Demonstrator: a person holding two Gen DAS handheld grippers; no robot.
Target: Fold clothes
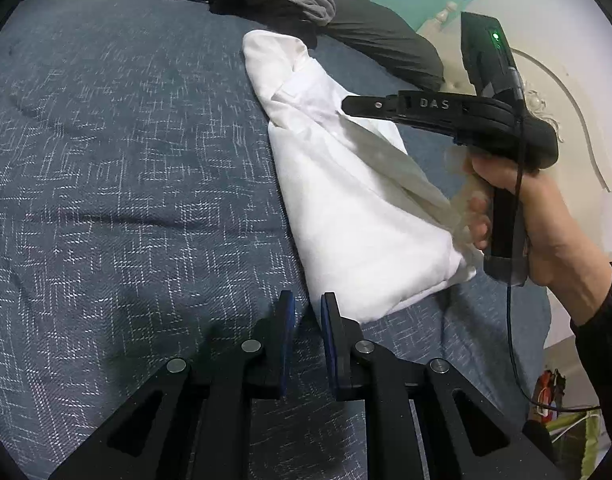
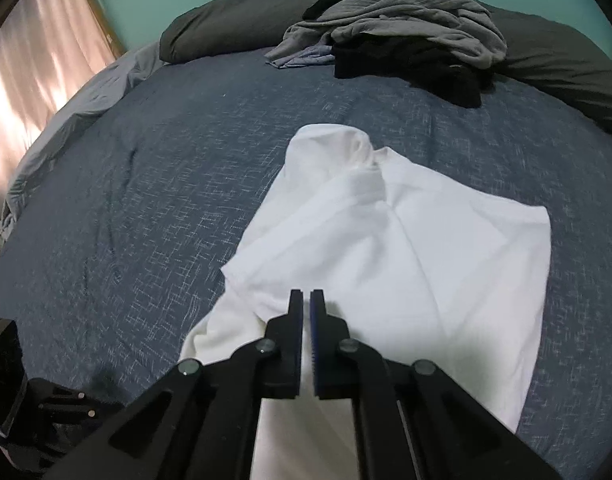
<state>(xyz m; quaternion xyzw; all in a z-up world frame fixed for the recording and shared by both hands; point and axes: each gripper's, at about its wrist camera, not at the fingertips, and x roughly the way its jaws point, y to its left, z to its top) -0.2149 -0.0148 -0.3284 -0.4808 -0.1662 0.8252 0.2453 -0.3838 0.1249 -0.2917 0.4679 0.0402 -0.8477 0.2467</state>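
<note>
while the white garment [image 2: 405, 260] lies partly folded on the blue-grey bedspread [image 1: 106, 160], its placement is entered thus: long axis running from the near edge of the bed toward the pillows, narrow bunched end far, broad end near.

item, right gripper [image 2: 306, 300]: directly over the garment's near left corner, jaws drawn almost together; white cloth shows beneath and behind the pads, but whether any is pinched between them cannot be told from either view. the left wrist view shows this gripper from the side, held in a hand [image 1: 517, 208], angled down across the cloth.

item, left gripper [image 1: 306, 304]: jaws narrowly apart, nothing between them, hovering over bare bedspread just beside the garment's near corner; the cloth lies ahead and to its right.

item, unfolded pile: grey clothes [image 2: 405, 16] and a black piece heaped near the dark pillow [image 2: 234, 20], well apart from both grippers.

judgement: right hand is the nearer; the next fold likely runs along the long axis, near end carried toward far.
</note>
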